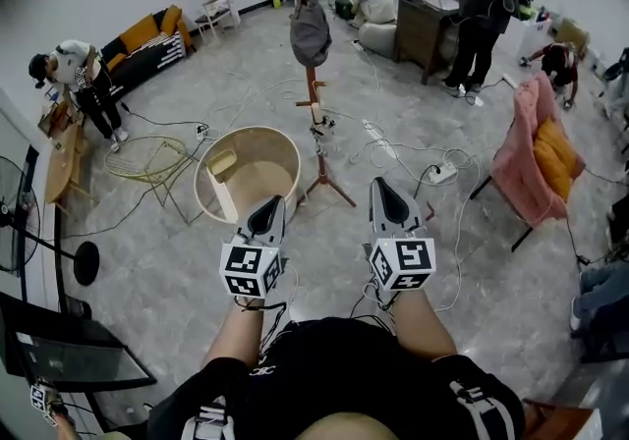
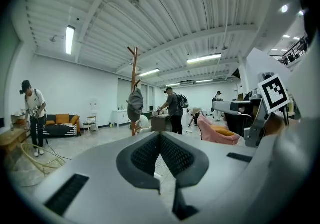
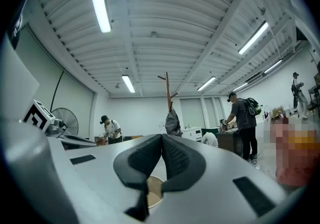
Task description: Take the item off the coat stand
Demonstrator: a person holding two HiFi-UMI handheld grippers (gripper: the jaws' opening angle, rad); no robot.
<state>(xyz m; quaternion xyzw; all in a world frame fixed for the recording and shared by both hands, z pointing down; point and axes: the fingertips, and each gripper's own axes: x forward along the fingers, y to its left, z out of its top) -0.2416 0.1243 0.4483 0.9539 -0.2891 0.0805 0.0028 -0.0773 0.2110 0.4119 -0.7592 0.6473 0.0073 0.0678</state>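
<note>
Left tool (image 1: 267, 219), right tool (image 1: 390, 200): both near, jaws together, empty. Grey fabric item (image 1: 310, 30): hanging on slim brown wooden coat stand (image 1: 315, 114), far, well apart. Risks, judged: sideways tug may tip stand; white floor cables (image 1: 377, 132) may snag feet.

The person holds both arms out ahead of the chest, the bare left forearm (image 1: 232, 330) and right forearm (image 1: 425, 322) running roughly side by side from black sleeves. The left tool (image 1: 269, 205) points forward, tilted slightly towards its neighbour, its jaws pressed together so the pads meet at the tip. The right tool (image 1: 385, 186) reaches a little farther forward, its jaws likewise closed pad to pad. The left cube (image 1: 252, 269) and right cube (image 1: 404, 263) sit just ahead of the wrists, about level. The tools are apart from each other.
</note>
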